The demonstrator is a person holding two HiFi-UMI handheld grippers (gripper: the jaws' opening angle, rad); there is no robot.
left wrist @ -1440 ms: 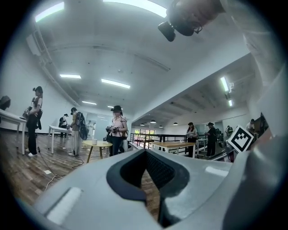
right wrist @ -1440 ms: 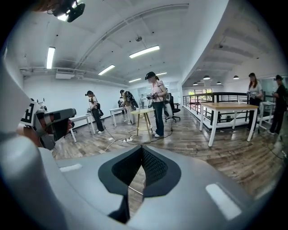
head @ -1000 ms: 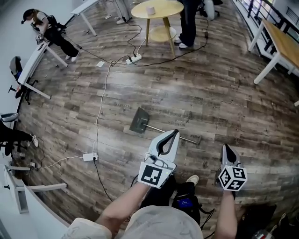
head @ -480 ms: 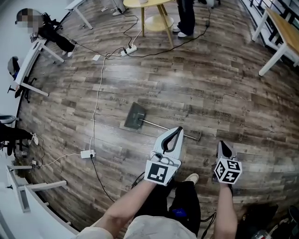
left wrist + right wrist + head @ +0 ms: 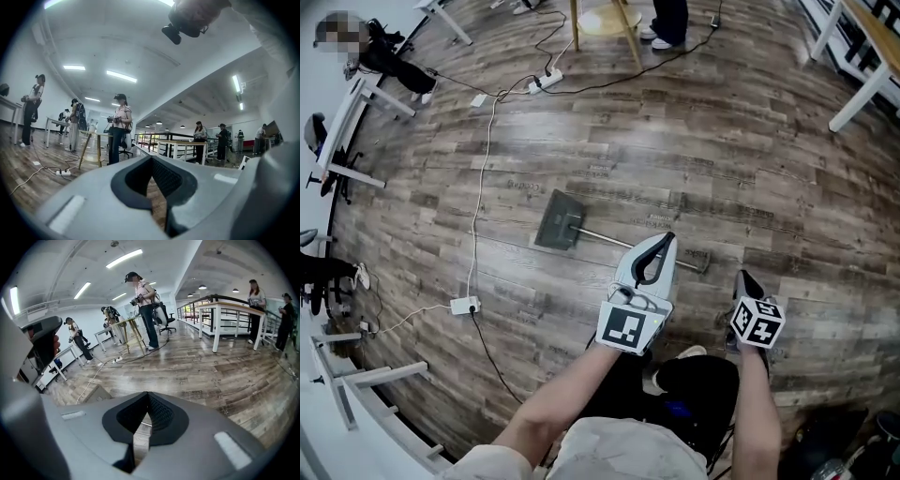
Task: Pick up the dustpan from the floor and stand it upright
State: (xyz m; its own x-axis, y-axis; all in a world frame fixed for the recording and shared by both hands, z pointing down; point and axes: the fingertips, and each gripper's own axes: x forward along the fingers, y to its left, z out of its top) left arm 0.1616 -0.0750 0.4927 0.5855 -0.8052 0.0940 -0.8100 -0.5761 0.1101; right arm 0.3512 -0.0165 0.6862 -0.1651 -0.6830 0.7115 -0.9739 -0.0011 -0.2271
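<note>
No text, brand, number or sign can be read anywhere; the only print is black-and-white square markers (image 5: 625,328) on the left gripper (image 5: 664,240) and right gripper (image 5: 742,277), bearing no letters.

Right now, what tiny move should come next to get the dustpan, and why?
Probably lower the right gripper toward the handle end and open its fingers: the dustpan lies flat, and that gripper hangs above it, shut and empty.

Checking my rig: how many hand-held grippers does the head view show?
2: the left hand-held gripper mid-frame, the right hand-held gripper just right of it. None looks hidden.
</note>
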